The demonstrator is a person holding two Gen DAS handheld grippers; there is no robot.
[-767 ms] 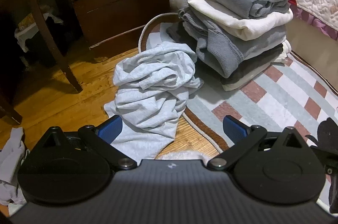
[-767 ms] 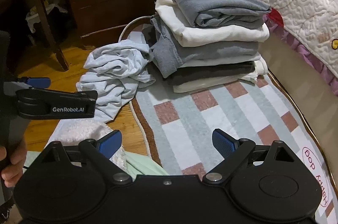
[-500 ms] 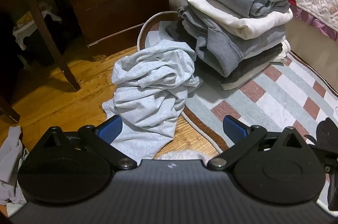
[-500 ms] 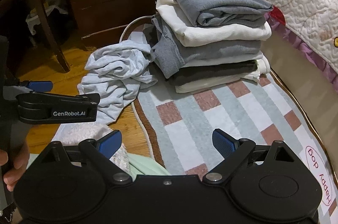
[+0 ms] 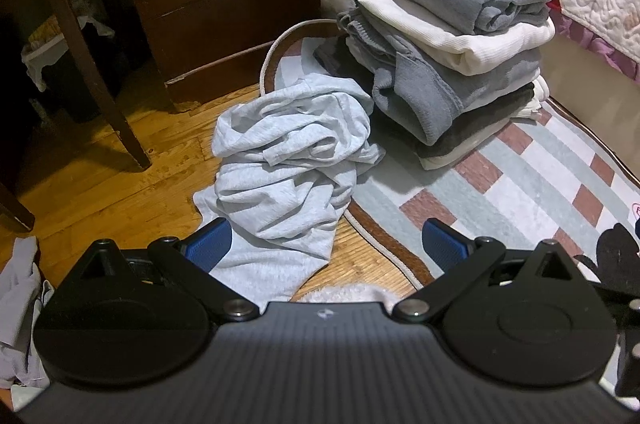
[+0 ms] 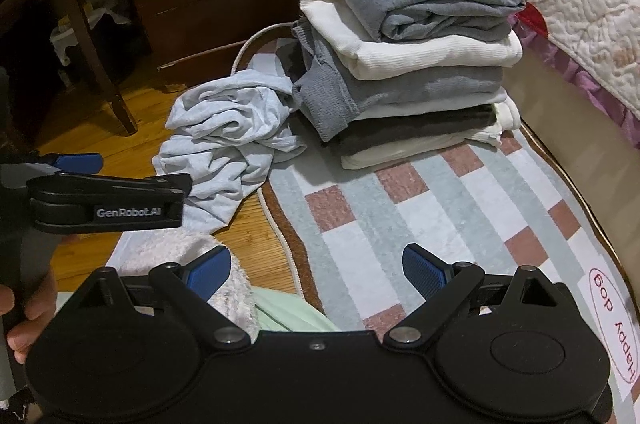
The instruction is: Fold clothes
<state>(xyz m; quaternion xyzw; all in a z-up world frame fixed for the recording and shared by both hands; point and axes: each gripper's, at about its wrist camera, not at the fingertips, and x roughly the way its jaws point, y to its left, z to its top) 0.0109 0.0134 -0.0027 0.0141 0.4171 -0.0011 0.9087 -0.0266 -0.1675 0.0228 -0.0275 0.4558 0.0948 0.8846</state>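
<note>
Here both pairs of fingers stand spread wide with nothing between them: the left gripper [image 5: 326, 240] hangs just over the near edge of the crumpled light grey garment [image 5: 288, 160], and the right gripper [image 6: 316, 270] hovers over bare rug [image 6: 440, 208], well apart from any cloth. The garment lies in a heap, half on the wooden floor [image 5: 120, 192] and half over the rug's brown border, just left of the stack of folded clothes [image 6: 416, 64], whose hanging grey sleeve nearly touches it. The step in hand looks to be picking up this garment for folding. To do it well, I would bring the left fingers onto a single edge or hem at the near side, not into the bunched middle, so that only one layer lifts, and bring the right fingers across to a second corner so the cloth can be drawn flat. The open rug to the near right offers the best room for spreading it. Leftward, the chair leg [image 5: 84, 40] and the dark drawers [image 5: 224, 4] close the space; at the far right the stack and the quilted bed [image 6: 580, 4] hem it in, so pulling towards the near side seems safest.
</note>
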